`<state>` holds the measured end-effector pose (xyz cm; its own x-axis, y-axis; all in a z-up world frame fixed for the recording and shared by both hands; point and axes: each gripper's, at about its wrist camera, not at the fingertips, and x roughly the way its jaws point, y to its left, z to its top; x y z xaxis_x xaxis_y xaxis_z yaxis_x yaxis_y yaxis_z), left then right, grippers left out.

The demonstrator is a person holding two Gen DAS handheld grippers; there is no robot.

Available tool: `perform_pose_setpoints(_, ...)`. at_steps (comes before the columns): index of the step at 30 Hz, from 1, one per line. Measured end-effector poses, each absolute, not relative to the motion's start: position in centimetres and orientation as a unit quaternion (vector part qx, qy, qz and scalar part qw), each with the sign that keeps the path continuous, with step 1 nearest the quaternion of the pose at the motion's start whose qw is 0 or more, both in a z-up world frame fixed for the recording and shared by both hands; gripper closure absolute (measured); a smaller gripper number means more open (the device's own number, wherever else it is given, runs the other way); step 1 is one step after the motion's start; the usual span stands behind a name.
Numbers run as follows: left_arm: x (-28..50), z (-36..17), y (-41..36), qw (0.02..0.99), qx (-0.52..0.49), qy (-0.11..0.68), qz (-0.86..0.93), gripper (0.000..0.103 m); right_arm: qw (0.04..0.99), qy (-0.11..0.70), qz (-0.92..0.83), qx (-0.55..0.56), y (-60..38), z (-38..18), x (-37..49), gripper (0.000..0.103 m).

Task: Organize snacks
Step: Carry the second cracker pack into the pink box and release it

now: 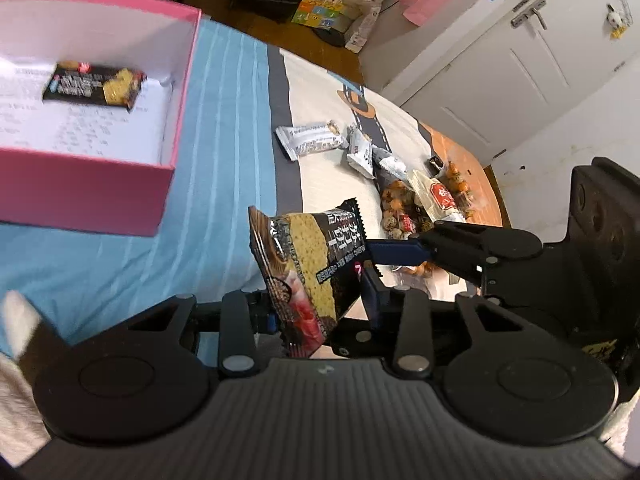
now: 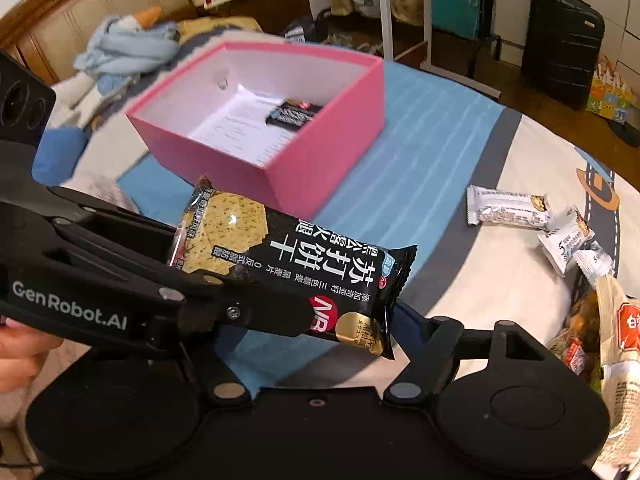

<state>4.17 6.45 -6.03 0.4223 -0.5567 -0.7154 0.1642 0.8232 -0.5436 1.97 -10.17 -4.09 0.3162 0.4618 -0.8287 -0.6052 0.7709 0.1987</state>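
Observation:
A black cracker packet (image 1: 308, 276) (image 2: 288, 268) hangs in the air over the blue-striped bed cover (image 1: 224, 160). My left gripper (image 1: 320, 304) (image 2: 240, 276) is shut on it across its width. My right gripper (image 2: 324, 320) stands wide under the packet's sealed end. Its blue finger (image 1: 396, 250) (image 2: 412, 316) touches that end, and the other finger is hidden behind the left gripper. An open pink box (image 1: 180, 100) (image 2: 320, 168) sits beyond, with a second black cracker packet (image 1: 94, 86) (image 2: 294, 114) lying on a printed sheet inside.
Several white snack bars (image 1: 312, 140) (image 2: 508, 206) lie on the cream part of the cover. A heap of mixed snack bags (image 1: 420, 204) (image 2: 600, 332) lies further right. A hand (image 2: 20, 344) holds the left gripper. A soft toy (image 2: 124, 48) lies behind the box.

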Motion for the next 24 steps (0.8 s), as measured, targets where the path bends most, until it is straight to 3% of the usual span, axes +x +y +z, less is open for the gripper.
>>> perform_pose_setpoints(9,5.2,-1.3,11.2,0.833,-0.221,0.447,-0.238,0.074,0.815,0.434,0.372,-0.097,-5.4,0.9,3.6,0.024)
perform_pose_setpoints(14,6.7,-0.2,14.6,0.845,-0.222,0.432,-0.222,0.074,0.807,0.424,0.4,-0.094,-1.7,1.1,6.1,0.024)
perform_pose_setpoints(24,13.6,-4.9,19.8,0.819,-0.271,0.457,-0.217,0.074,0.802,0.451,0.38,-0.09,3.3,-2.8,11.7,0.025)
